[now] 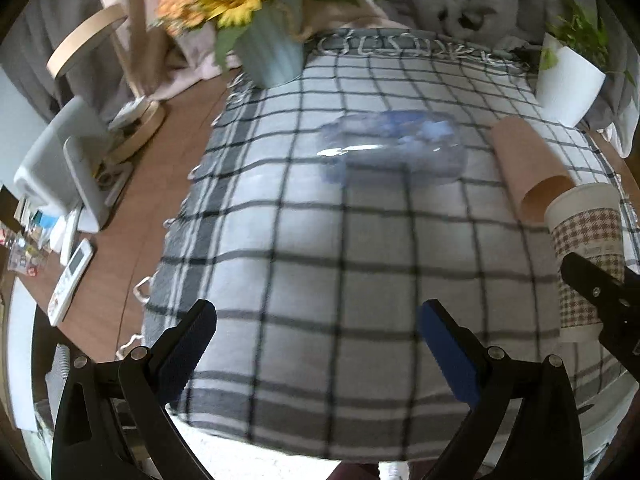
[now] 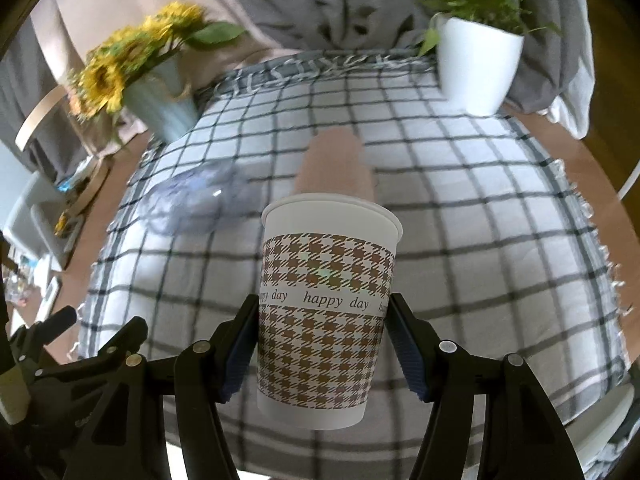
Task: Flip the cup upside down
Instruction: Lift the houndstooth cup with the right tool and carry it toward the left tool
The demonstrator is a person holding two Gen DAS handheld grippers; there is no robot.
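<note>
A white paper cup (image 2: 326,312) with a brown houndstooth band and "happy day" print stands upright, mouth up, between the fingers of my right gripper (image 2: 324,344), which is shut on its sides and holds it a little above the checked cloth (image 2: 500,264). The same cup shows at the right edge of the left wrist view (image 1: 586,256), with a right finger (image 1: 600,296) across it. My left gripper (image 1: 316,344) is open and empty, low over the front of the cloth (image 1: 320,264).
A plain brown paper cup (image 1: 528,164) lies on its side behind the held cup. A clear bluish plastic bottle (image 1: 396,148) lies mid-cloth. A sunflower vase (image 1: 272,52) and a white plant pot (image 1: 568,80) stand at the back. A remote (image 1: 70,280) lies at left.
</note>
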